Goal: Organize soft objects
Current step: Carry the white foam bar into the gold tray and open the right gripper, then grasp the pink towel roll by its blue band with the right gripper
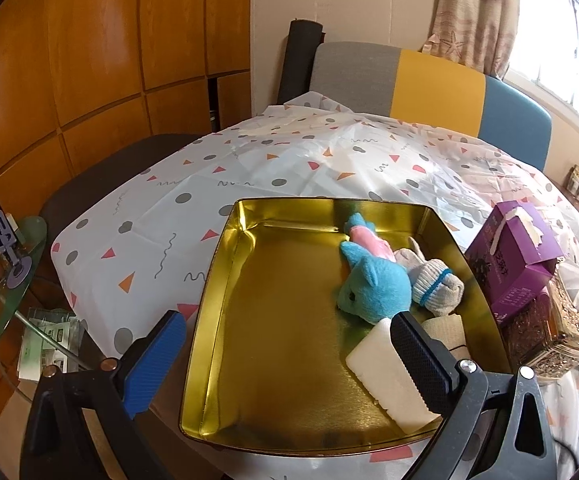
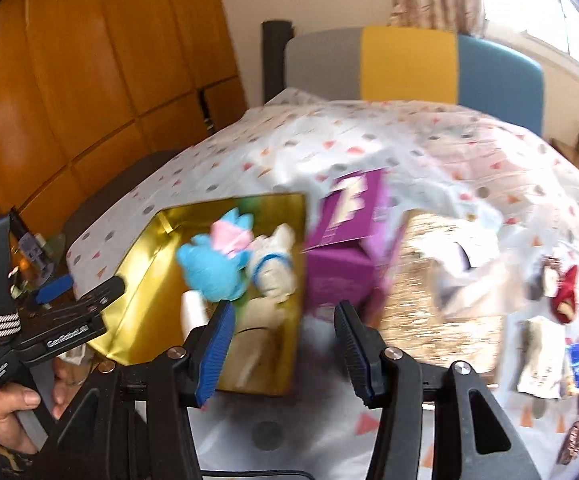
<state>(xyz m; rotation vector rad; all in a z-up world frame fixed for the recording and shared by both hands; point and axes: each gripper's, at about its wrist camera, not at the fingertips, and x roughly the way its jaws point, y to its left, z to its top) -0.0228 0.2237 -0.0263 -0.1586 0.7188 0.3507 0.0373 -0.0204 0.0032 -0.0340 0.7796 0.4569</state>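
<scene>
Shiny gold metal against soft plush and matt plastic.

Centre frame, the tin tray (image 1: pixel 225 280) is polished gold metal, mirror-glossy inside. In it lie a fuzzy blue plush toy (image 1: pixel 373 284), a ribbed knit sock roll (image 1: pixel 435 284) and a matt white foam block (image 1: pixel 385 372). The tablecloth (image 1: pixel 289 168) is thin, creased, glossy plastic sheet. At right, the purple box (image 1: pixel 509 256) is smooth card. Upper left, the wall panels (image 1: pixel 89 60) are varnished wood. Gripper pads (image 1: pixel 153 360) are ridged blue rubber.

Bright daylight from the window (image 1: pixel 569 40) at upper right — sharp left view, motion-blurred right view, fisheye-bowed edges.
</scene>
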